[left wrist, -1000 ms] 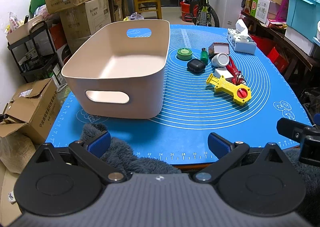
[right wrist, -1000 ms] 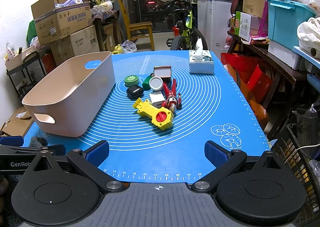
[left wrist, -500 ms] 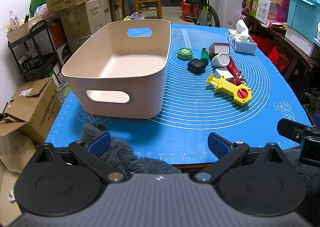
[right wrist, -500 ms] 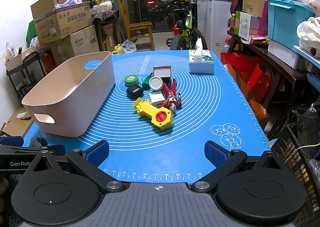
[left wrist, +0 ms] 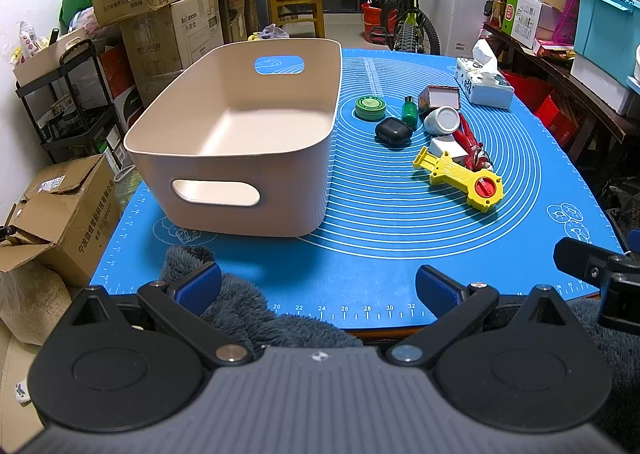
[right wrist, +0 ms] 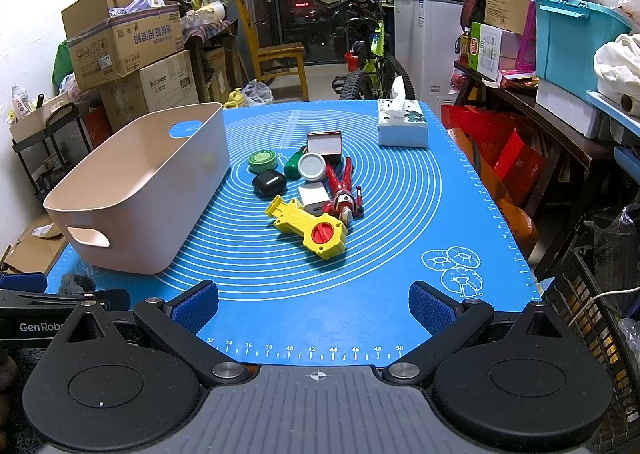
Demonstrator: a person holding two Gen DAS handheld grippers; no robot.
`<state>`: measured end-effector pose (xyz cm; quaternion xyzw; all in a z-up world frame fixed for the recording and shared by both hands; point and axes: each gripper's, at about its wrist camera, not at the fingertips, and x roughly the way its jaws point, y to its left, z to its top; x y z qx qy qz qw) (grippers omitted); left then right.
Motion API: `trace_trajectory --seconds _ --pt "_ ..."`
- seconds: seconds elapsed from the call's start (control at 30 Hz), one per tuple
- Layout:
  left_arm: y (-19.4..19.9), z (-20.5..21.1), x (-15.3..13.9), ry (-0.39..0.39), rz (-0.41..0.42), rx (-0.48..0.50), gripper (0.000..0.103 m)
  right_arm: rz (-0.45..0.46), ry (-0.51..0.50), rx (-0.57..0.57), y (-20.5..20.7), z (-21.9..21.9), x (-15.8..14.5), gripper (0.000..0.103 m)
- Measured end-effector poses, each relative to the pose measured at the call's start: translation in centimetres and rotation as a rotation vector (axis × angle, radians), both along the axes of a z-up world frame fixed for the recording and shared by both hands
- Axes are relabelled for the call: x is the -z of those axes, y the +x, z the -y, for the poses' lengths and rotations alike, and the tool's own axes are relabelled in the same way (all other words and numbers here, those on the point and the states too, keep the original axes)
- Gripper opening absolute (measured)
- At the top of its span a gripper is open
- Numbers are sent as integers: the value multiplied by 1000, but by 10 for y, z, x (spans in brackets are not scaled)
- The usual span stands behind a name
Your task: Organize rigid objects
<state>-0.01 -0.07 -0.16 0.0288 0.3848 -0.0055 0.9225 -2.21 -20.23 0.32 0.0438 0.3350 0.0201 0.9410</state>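
An empty beige bin (left wrist: 240,141) (right wrist: 136,193) stands on the left of the blue mat (left wrist: 380,221). Right of it lies a cluster: a yellow toy with a red dial (left wrist: 464,177) (right wrist: 310,228), a red figure (right wrist: 343,189), a white charger (right wrist: 314,195), a black earbud case (left wrist: 393,131) (right wrist: 269,182), a green round tin (left wrist: 370,107) (right wrist: 262,161), a small green bottle (left wrist: 409,114), a white jar (left wrist: 441,119) (right wrist: 312,167) and a small box (left wrist: 440,95) (right wrist: 324,143). My left gripper (left wrist: 318,286) and right gripper (right wrist: 314,304) are open and empty at the mat's near edge.
A tissue box (left wrist: 484,87) (right wrist: 402,125) sits at the mat's far right. A fuzzy grey cloth (left wrist: 248,306) lies under the left gripper. Cardboard boxes (left wrist: 60,209), a bicycle (right wrist: 372,61) and shelves with teal bins (right wrist: 576,41) surround the table.
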Motion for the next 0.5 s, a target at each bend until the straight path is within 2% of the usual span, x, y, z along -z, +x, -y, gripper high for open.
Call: trace_trajectory --seconds 0.5 --pt "0 -2 -1 10 4 -5 102 9 -12 0 -1 -2 -2 101"
